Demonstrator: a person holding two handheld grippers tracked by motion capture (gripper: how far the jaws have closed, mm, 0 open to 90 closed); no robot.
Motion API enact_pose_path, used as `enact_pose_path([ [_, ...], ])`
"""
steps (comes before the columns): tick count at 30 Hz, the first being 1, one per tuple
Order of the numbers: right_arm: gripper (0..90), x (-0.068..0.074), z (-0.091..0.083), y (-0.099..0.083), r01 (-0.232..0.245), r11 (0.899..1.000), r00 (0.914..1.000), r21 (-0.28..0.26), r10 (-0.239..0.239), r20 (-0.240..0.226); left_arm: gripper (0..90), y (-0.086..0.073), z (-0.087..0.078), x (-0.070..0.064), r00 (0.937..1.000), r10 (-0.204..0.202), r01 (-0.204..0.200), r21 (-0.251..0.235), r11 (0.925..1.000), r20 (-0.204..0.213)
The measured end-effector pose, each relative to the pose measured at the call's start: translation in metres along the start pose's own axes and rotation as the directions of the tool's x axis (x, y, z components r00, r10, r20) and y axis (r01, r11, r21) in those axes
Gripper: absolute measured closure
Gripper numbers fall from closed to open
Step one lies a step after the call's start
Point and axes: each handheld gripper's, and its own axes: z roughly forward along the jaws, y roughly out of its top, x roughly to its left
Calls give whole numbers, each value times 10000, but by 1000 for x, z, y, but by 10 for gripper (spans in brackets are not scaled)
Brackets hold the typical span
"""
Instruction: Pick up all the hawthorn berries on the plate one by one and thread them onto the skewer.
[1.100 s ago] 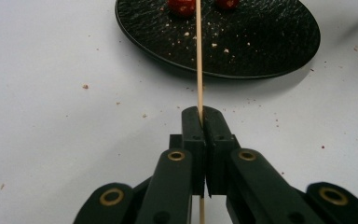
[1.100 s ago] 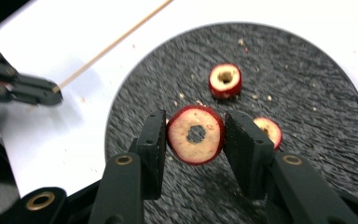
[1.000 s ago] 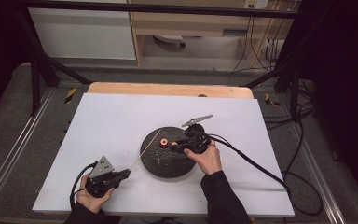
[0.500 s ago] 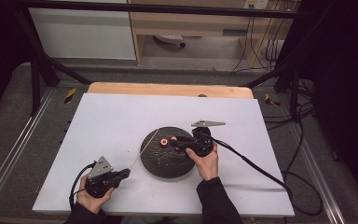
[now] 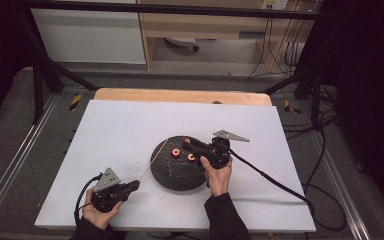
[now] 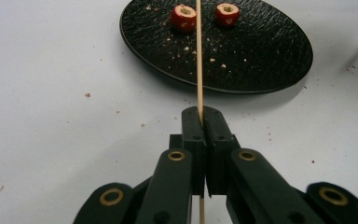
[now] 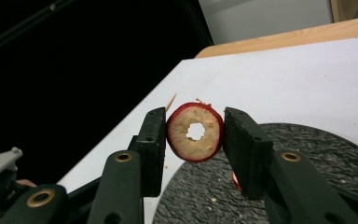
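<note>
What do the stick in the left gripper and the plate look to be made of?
Stick: probably bamboo or wood, judging by its pale tan, matte, thin, straight look. Plate: matte black with a pebbled texture, maybe stoneware or slate-look ceramic, though plastic can't be ruled out. Crumbs lie on it.

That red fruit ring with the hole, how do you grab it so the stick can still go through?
Pinch the fruit ring by its red outer rim, from two opposite sides, as the right gripper does. Its flat cut face and centre hole stay uncovered, so the skewer clamped in the left gripper can pass through.
</note>
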Motion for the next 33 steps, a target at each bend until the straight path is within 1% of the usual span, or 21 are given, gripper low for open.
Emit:
enact_pose_path([
  [1, 605, 0, 1, 0, -114, 9998, 9999, -153, 113, -72, 882, 0, 0, 0, 10000, -9, 9, -9, 10000, 5],
  [2, 605, 0, 1, 0, -114, 9998, 9999, -153, 113, -72, 882, 0, 0, 0, 10000, -16, 16, -14, 10000, -1],
  [6, 606, 0, 3, 0, -239, 9981, 9997, -576, 239, -2, 882, 0, 0, -1, 10000, -5, 5, -40, 10000, -23],
  [11, 607, 1, 4, 1, -522, 9911, 9986, -1228, 529, 24, 882, 0, 0, -1, 10000, -25, 25, -67, 10000, -11],
  [13, 607, 1, 4, 3, -648, 9863, 9978, -1516, 659, 22, 882, 0, 0, -2, 10000, -48, 48, -96, 9999, -1],
  [14, 607, 1, 4, 3, -648, 9863, 9978, -1516, 659, 22, 882, 0, 0, -2, 10000, -55, 55, -109, 9999, -3],
  [16, 607, 0, 5, 4, -665, 9834, 9977, -1687, 679, 27, 882, 0, 0, -2, 10000, -55, 55, -127, 9999, 20],
  [23, 608, -4, 11, 5, -1129, 9720, 9934, -2059, 1151, -17, 882, 1, 0, -5, 9998, -128, 131, -238, 9996, 124],
  [26, 608, -6, 15, 4, -1337, 9686, 9909, -2094, 1339, -135, 882, 1, 1, -7, 9998, -130, 134, -237, 9996, 141],
  [27, 608, -6, 16, 4, -1289, 9696, 9915, -2078, 1293, -119, 882, 2, 1, -8, 9998, -147, 150, -239, 9996, 139],
  [29, 608, -6, 17, 4, -1285, 9681, 9916, -2149, 1289, -126, 882, 2, 1, -9, 9997, -192, 196, -257, 9995, 180],
  [33, 608, -4, 21, 4, -1375, 9656, 9904, -2207, 1365, -197, 882, 3, 3, -12, 9991, -338, 346, -303, 9989, 264],
])
